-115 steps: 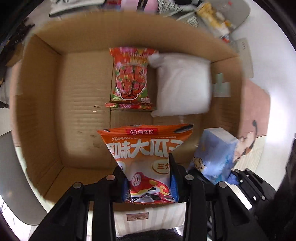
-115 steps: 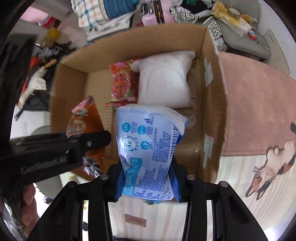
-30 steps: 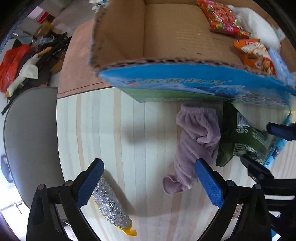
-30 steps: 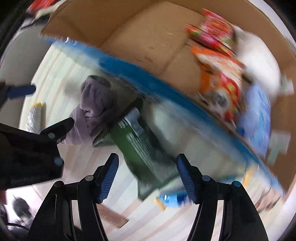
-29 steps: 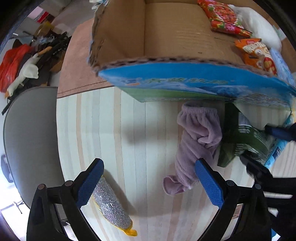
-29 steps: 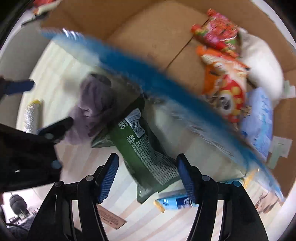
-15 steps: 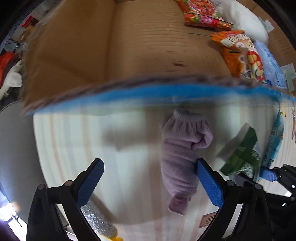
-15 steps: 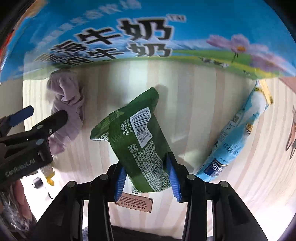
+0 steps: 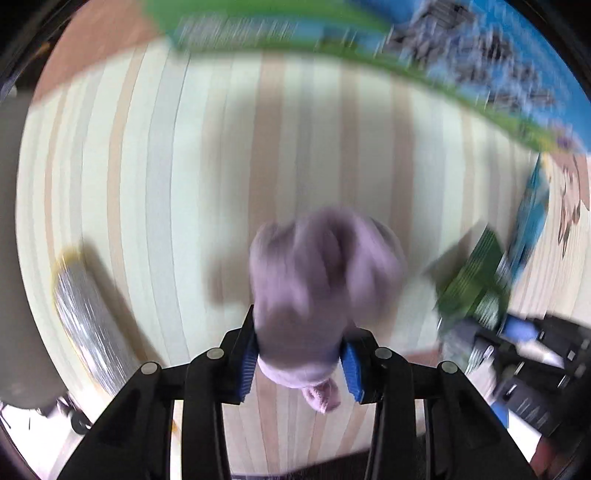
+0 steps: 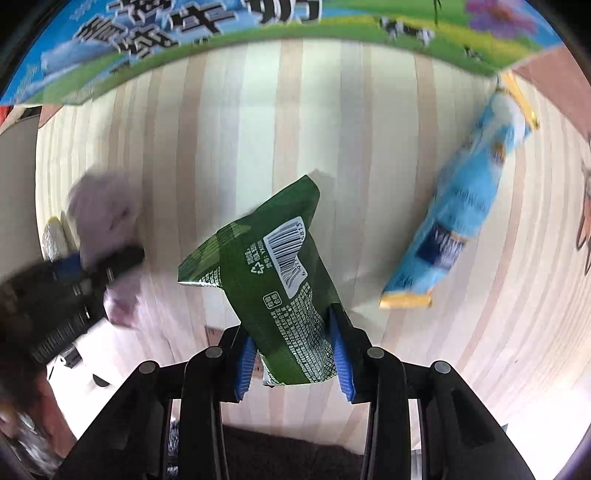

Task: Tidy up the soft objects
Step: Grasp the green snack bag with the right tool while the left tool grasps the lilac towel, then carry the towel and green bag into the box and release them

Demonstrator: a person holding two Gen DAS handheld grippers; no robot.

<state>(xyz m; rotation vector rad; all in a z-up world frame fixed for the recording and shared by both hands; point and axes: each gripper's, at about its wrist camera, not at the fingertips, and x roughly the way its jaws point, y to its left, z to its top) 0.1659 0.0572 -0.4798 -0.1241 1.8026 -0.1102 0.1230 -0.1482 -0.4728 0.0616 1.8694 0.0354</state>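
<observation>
My left gripper is shut on a lilac fuzzy sock, blurred by motion, held above the striped floor. The sock and the left gripper also show at the left of the right wrist view. My right gripper is shut on a green snack bag with a barcode, lifted off the floor. The green bag also shows at the right of the left wrist view. The printed outer wall of the cardboard box fills the top of both views.
A light blue snack packet lies on the floor at the right. A silver glittery item with a yellow end lies on the floor at the left. A pink rug with a cat print is at the far right.
My left gripper has closed on the lilac sock, which was lying between its open fingers. My right gripper has closed on the green bag and lifted it. Both views dropped below the box rim.
</observation>
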